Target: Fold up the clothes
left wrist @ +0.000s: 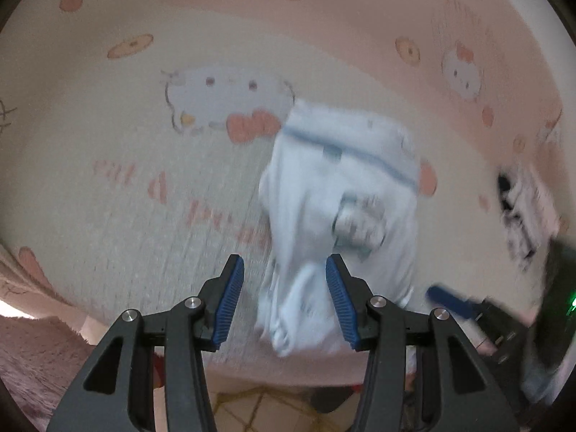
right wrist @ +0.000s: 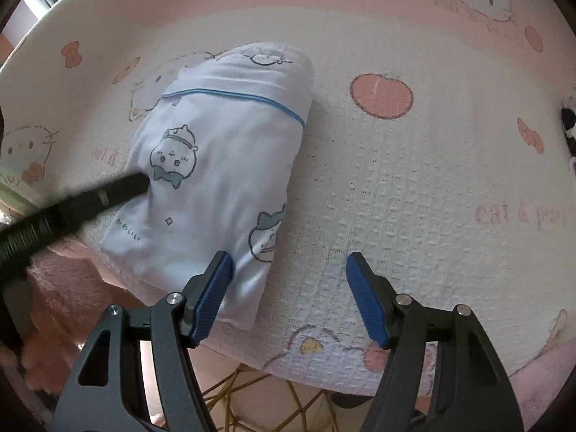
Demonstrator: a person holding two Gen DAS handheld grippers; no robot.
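A pink and cream blanket (right wrist: 414, 187) printed with cartoon cats, bows and apples fills nearly the whole of both views, with its near edge running along the bottom of each frame. Below that edge, at bottom centre, a strip of tiled floor (right wrist: 252, 399) shows.

The garment (right wrist: 223, 165) is next in size: a pale blue folded piece with a darker blue piped line across it and small cartoon prints. In my right view it lies left of centre, running from the upper middle down toward the lower left, its lower corner close to the blanket's near edge. In my left view the same garment (left wrist: 342, 194) sits right of centre and is blurred.

My left claw (left wrist: 284, 302) is at the bottom centre of its view, blue pads spread. The garment's bunched lower end lies between them; the right pad overlaps the cloth, the left stands apart from it, and I see no pinch. From my right view this claw enters as a dark bar at the left edge, tip against the garment's left side.

My right claw (right wrist: 288, 298) is at the bottom centre of its view, jaws spread over bare blanket. Its left pad (right wrist: 212, 298) overlaps the garment's lower right corner; nothing is between the pads.
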